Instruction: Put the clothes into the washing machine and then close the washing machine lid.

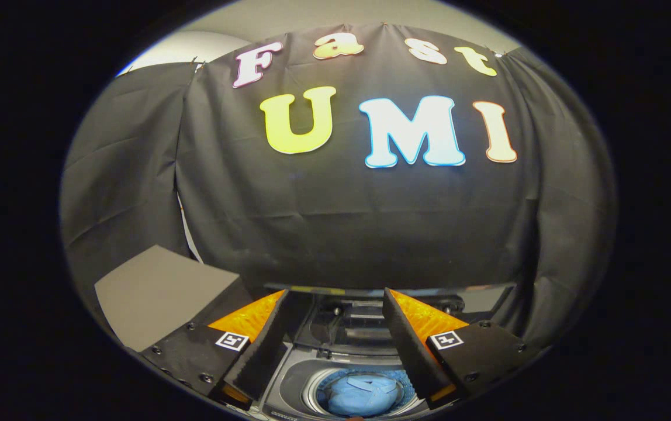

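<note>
Clothes [362, 394] in washing machine [289, 380], between parted fingers [259, 351].

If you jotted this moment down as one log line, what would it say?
tool: open, holding nothing | blue clothes: inside washing machine drum, seen between the fingers | lid: open, not yet closed

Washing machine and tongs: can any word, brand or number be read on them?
Washing machine: faint print on its front edge, too small and blurred to read.
Tongs, open above the machine: square black-and-white markers, patterns, no words.
Blue clothes inside the machine: no text.
</note>
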`<state>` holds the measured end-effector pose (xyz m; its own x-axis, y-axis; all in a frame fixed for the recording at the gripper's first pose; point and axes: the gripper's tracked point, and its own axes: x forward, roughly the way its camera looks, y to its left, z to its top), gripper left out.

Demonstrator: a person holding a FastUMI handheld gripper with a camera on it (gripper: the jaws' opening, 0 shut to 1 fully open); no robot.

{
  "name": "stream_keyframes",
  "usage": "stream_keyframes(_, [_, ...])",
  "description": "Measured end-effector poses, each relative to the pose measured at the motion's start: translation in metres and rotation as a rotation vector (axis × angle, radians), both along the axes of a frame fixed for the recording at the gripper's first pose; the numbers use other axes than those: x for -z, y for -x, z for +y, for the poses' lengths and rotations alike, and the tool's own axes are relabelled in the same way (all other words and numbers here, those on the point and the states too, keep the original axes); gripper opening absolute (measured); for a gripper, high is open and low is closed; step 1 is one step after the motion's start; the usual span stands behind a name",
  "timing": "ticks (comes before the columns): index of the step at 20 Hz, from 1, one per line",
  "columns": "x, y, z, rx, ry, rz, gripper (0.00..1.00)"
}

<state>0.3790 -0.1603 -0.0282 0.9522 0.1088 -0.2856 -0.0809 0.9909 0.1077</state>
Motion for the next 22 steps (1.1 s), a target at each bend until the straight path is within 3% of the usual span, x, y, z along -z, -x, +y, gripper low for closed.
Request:
stream_keyframes(4, [-0.008, -0.04, 0.0, 0.013, -0.011, 0.006, 0.96])
stream_keyframes(10, [0.025, -0.084, -0.008, 0.061, -0.007, 0.093, 0.96])
stream_keyframes(13, [0.036, -0.099, -0.01, 0.086, -0.05, 0.133, 0.97])
stream_keyframes(22, [0.069, -0.116, -0.013, 0.109, -0.006, 0.198, 0.97])
